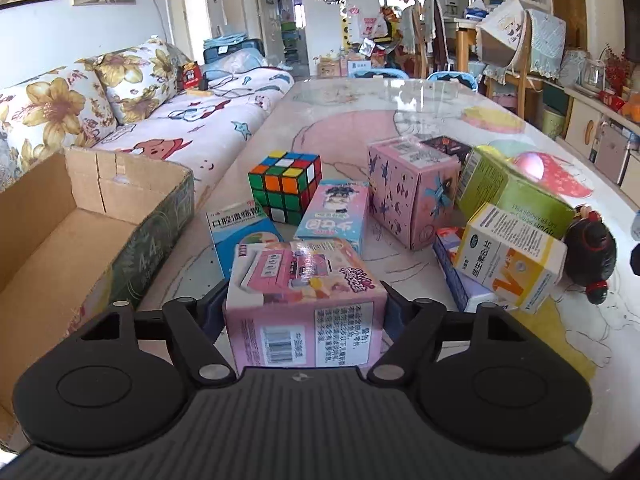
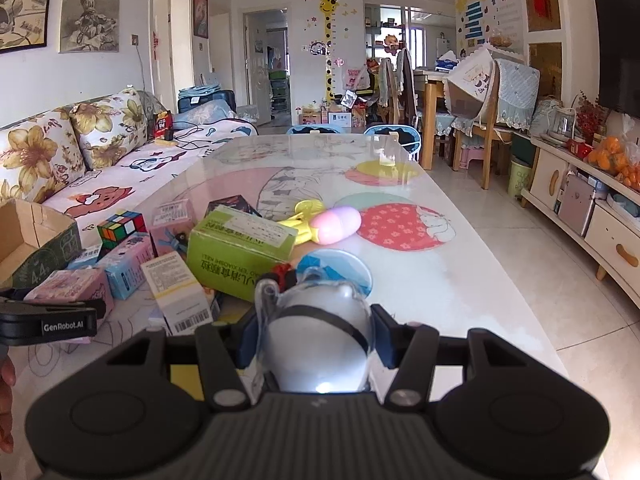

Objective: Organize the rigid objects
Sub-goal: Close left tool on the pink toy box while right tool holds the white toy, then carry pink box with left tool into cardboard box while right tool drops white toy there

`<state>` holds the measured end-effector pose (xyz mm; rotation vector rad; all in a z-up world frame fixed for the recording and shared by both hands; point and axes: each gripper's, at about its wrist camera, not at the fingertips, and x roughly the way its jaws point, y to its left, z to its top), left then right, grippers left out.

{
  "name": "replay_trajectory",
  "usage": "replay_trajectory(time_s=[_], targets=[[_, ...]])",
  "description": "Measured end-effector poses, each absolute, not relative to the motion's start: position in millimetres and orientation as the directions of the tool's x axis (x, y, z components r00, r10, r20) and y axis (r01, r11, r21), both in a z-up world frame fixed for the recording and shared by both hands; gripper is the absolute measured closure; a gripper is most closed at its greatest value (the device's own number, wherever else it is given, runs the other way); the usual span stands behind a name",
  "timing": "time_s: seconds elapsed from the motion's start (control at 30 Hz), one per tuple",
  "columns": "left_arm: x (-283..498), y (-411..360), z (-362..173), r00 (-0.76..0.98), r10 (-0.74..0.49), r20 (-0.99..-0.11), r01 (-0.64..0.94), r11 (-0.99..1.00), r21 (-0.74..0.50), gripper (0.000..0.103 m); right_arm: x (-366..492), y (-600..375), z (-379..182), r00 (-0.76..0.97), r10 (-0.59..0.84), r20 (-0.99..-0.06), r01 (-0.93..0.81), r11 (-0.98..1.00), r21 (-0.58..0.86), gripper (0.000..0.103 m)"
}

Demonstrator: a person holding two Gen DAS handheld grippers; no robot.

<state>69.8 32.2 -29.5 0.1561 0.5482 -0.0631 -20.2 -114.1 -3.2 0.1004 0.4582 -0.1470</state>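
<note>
In the left wrist view my left gripper is shut on a pink toy box, with a pad pressed against each side; the box sits low over the table. Just behind it lie a blue-white medicine box, a Rubik's cube and a light blue box. My right gripper is shut on a translucent rounded toy with a black band, held a little above the table near a blue disc.
An open cardboard box stands at the table's left edge beside the sofa. A patterned pink box, green box, white-yellow box and black doll crowd the right. A pink-yellow toy lies farther back.
</note>
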Motion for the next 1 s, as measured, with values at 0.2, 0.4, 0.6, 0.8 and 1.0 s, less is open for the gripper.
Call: replay_trajectory(time_s=[0.2, 0.4, 0.6, 0.8, 1.0], targets=[[51.9, 48.7, -17.5, 0.878, -0.060, -0.475, 0.124, 0.987, 0.104, 0.014, -20.7, -94.0, 6.8, 0.901, -0.087, -0.425, 0.128, 0.990, 0.068, 0.048], [50.9, 57.9, -3.1, 0.888, -0.086, -0.451, 0.122, 0.991, 0.052, 0.014, -17.0, -69.5, 14.4, 0.907, -0.044, -0.418, 0.080, 0.994, 0.068, 0.048], [56.9, 84.9, 9.5, 0.898, -0.074, -0.434, 0.086, 0.996, 0.009, 0.014, -11.5, -42.4, 23.7, 0.913, 0.021, -0.408, 0.015, 0.996, 0.085, 0.048], [61.4, 116.6, 21.3, 0.909, -0.051, -0.415, 0.037, 0.998, -0.041, 0.014, -4.1, -12.6, 34.8, 0.913, 0.102, -0.395, -0.062, 0.992, 0.112, 0.048], [51.9, 137.8, 32.9, 0.928, -0.001, -0.373, -0.021, 0.998, -0.054, 0.014, 6.0, 20.3, 44.4, 0.907, 0.183, -0.379, -0.142, 0.981, 0.135, 0.048]])
